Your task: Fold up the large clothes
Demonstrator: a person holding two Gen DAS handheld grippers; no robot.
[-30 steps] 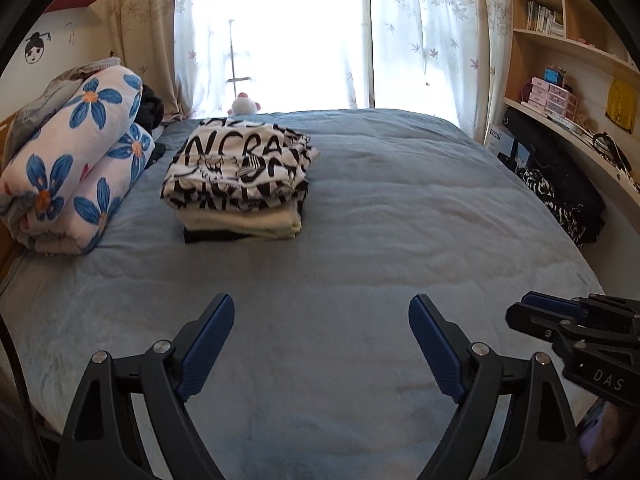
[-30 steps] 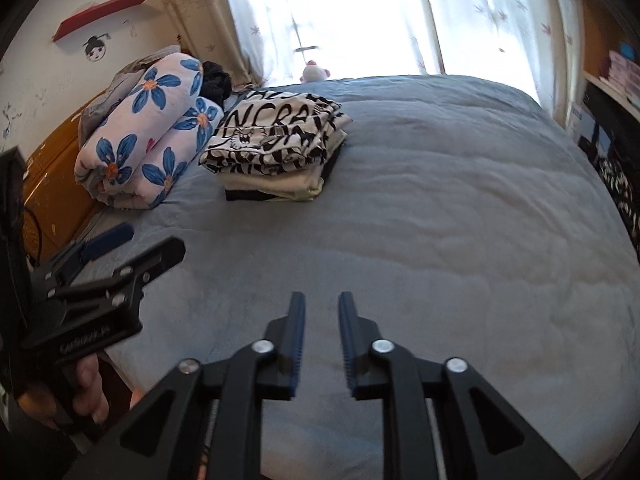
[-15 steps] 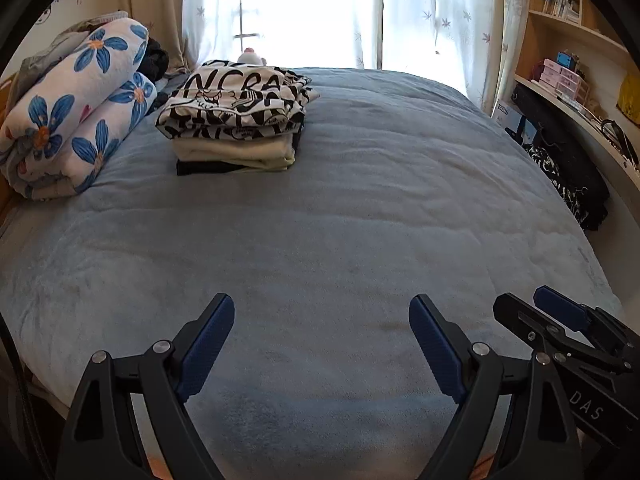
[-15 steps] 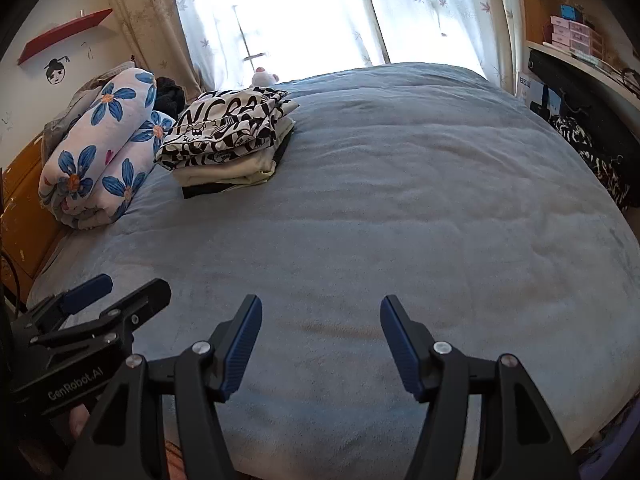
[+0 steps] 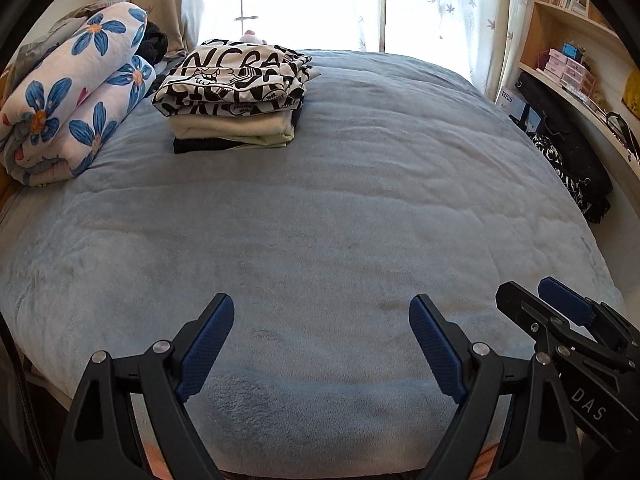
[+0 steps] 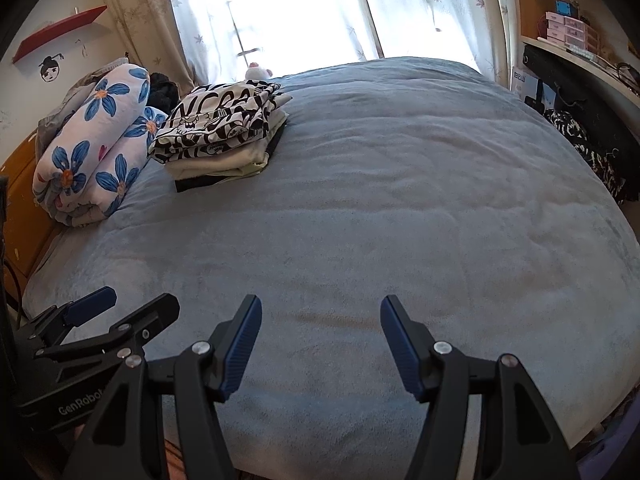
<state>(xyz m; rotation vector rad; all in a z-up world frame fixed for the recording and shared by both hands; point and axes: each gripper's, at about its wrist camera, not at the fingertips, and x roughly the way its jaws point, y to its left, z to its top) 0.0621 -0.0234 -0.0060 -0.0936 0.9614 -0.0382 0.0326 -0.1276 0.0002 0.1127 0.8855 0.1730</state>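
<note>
A stack of folded clothes [image 5: 236, 96] lies at the far left of the bed, a black-and-white printed garment on top, a cream one and a dark one under it. The right wrist view shows the same stack [image 6: 220, 128]. My left gripper [image 5: 320, 304] hangs open over the near edge of the blue blanket [image 5: 340, 200], nothing between its blue pads. My right gripper [image 6: 321, 304] is open too, with only blanket [image 6: 380, 200] below it. Each gripper shows in the other's view: the right gripper [image 5: 532, 300] at the lower right, the left gripper [image 6: 132, 304] at the lower left.
A rolled floral quilt [image 5: 68, 104] lies left of the stack against the wooden headboard [image 6: 20, 200]. Dark patterned clothes [image 5: 568, 160] hang off the bed's right side below curved shelves [image 5: 568, 72]. A curtained window [image 5: 312, 0] and a small plush toy [image 6: 258, 72] are behind.
The right gripper's jaws have gone from nearly shut to wide apart. Both grippers have sunk toward the bed's near edge and tilted down, so the stack sits higher in both views.
</note>
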